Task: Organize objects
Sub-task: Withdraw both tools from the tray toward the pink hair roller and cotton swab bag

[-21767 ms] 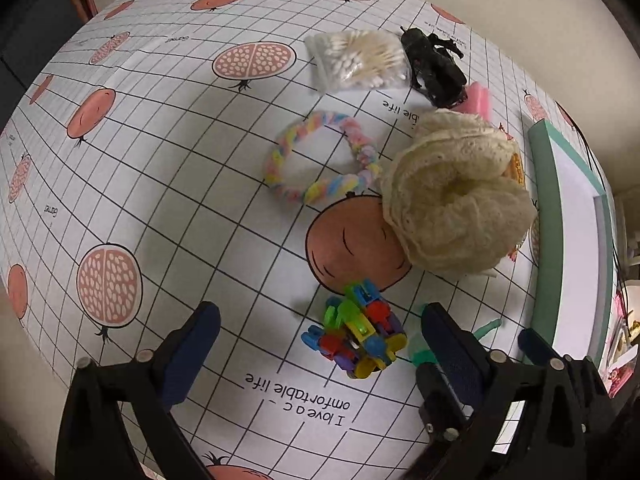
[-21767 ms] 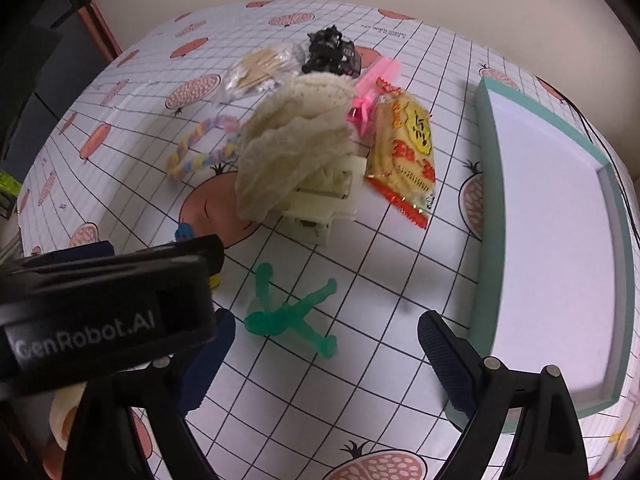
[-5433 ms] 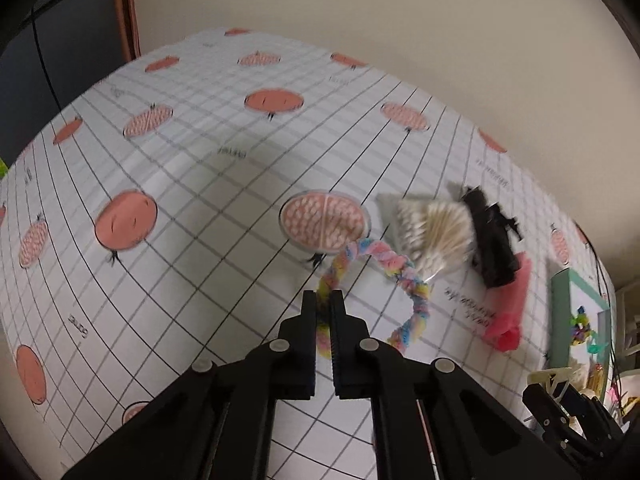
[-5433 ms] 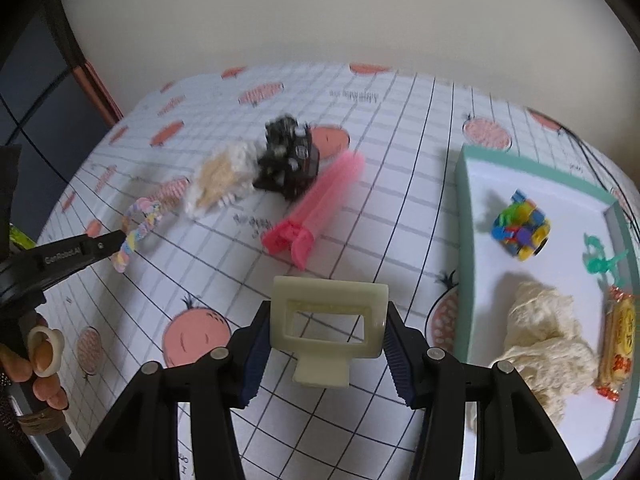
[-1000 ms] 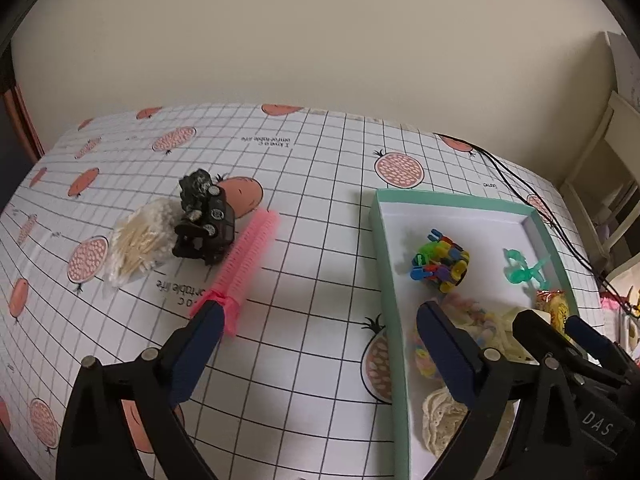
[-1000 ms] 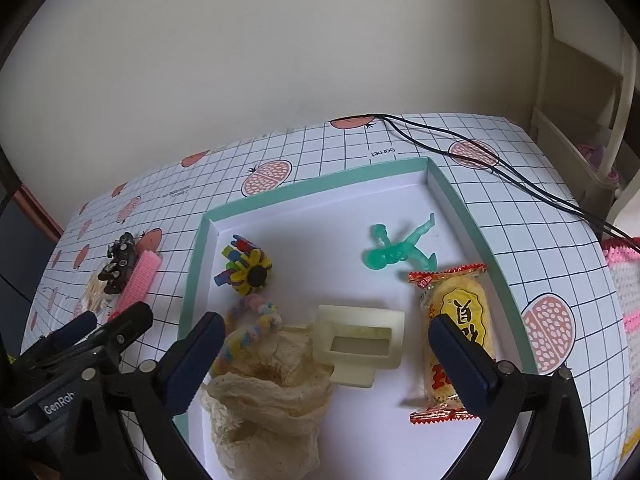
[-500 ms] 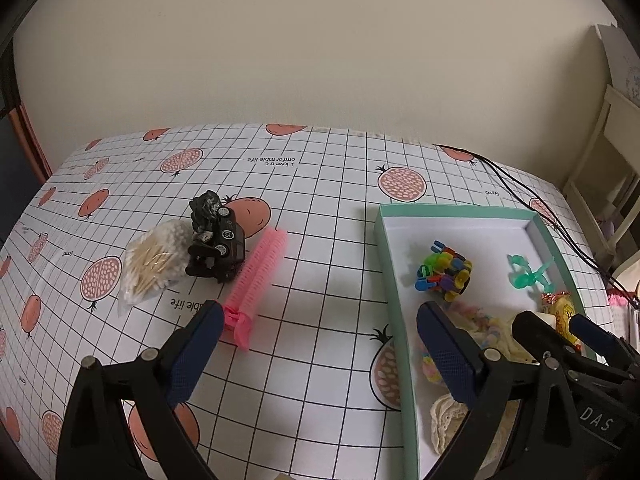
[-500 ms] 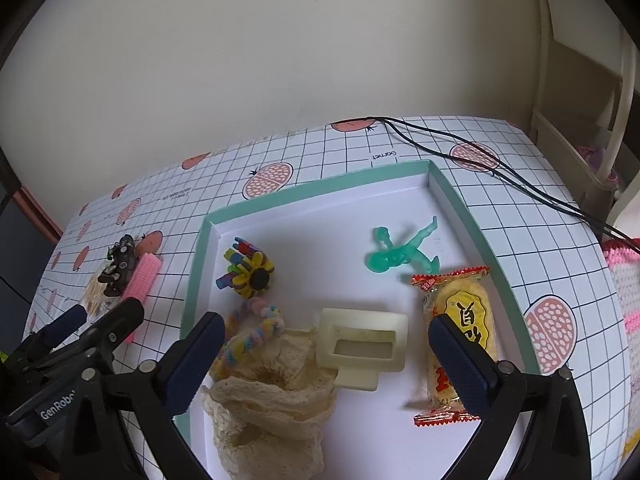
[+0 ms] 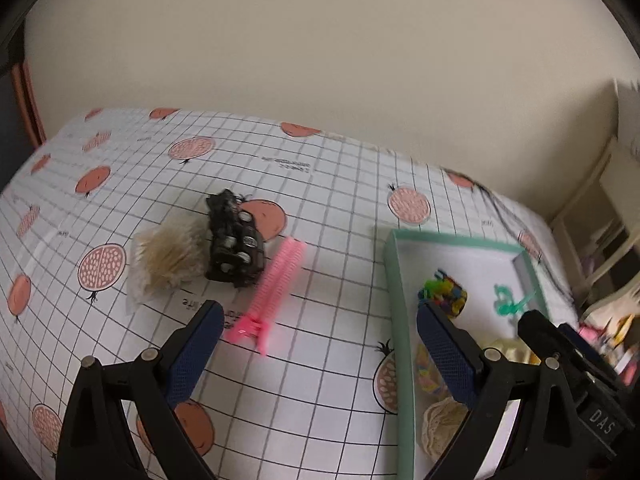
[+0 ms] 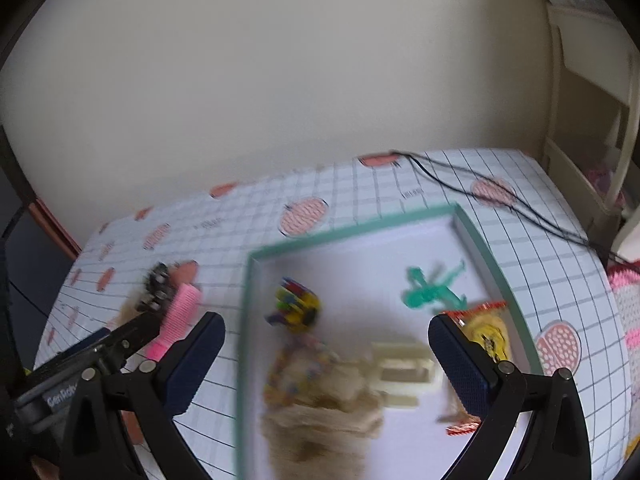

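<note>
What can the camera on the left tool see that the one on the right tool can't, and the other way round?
Only the left view clearly shows the bag of cotton swabs beside the black toy car; in the right view it is just a blur. Only the right view shows the yellow snack packet, the cream plastic frame and the black cable. Both share the green-rimmed tray, pink hair roller, colourful block toy and green figure. Both tools, left and right, are open and empty.

We note a table (image 9: 328, 200) under a grid-and-fruit-print cloth. Directly on it lie a cotton swab bag (image 9: 168, 256), black toy (image 9: 234, 246), pink comb (image 9: 272, 292), green-rimmed tray (image 9: 396, 320) and black cable (image 10: 500, 196).
</note>
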`<state>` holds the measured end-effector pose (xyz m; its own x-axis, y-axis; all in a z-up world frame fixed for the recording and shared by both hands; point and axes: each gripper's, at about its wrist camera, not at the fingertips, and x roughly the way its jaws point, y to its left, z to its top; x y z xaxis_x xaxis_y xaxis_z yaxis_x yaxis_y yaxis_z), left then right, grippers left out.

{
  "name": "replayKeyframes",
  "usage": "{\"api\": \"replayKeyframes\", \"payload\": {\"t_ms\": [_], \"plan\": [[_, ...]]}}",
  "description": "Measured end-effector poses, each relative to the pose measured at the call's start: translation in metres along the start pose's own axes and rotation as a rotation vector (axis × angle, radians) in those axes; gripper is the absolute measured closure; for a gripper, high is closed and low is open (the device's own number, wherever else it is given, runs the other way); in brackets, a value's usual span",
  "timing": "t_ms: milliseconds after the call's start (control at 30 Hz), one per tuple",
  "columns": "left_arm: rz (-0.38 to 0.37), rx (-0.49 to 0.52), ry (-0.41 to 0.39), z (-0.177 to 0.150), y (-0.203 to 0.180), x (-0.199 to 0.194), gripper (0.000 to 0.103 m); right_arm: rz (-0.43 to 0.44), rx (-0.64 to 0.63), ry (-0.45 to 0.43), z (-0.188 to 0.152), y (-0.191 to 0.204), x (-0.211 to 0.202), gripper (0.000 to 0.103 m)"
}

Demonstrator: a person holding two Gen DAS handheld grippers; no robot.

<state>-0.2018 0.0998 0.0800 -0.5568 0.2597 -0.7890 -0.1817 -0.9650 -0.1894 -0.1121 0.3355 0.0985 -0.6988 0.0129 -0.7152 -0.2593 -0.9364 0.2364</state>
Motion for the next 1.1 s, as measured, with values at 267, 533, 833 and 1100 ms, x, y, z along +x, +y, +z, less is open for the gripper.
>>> {"api": "replayKeyframes", "payload": {"t_ms": [267, 533, 833, 1100], "plan": [[0.015, -0.11, -0.005, 0.024, 0.056, -0.019, 0.006, 0.058, -0.06, -0.002, 0.015, 0.053, -0.008, 0.0], [0.042, -0.218, 0.0, 0.037, 0.103, -0.01, 0.006, 0.125, -0.135, 0.045, 0.014, 0.115, 0.016, 0.0], [0.059, -0.255, 0.03, 0.04, 0.13, 0.021, 0.006, 0.142, -0.173, 0.141, -0.004, 0.145, 0.068, 0.004], [0.05, -0.269, 0.067, 0.039, 0.141, 0.051, 0.006, 0.137, -0.209, 0.197, -0.021, 0.156, 0.095, 0.011]]}}
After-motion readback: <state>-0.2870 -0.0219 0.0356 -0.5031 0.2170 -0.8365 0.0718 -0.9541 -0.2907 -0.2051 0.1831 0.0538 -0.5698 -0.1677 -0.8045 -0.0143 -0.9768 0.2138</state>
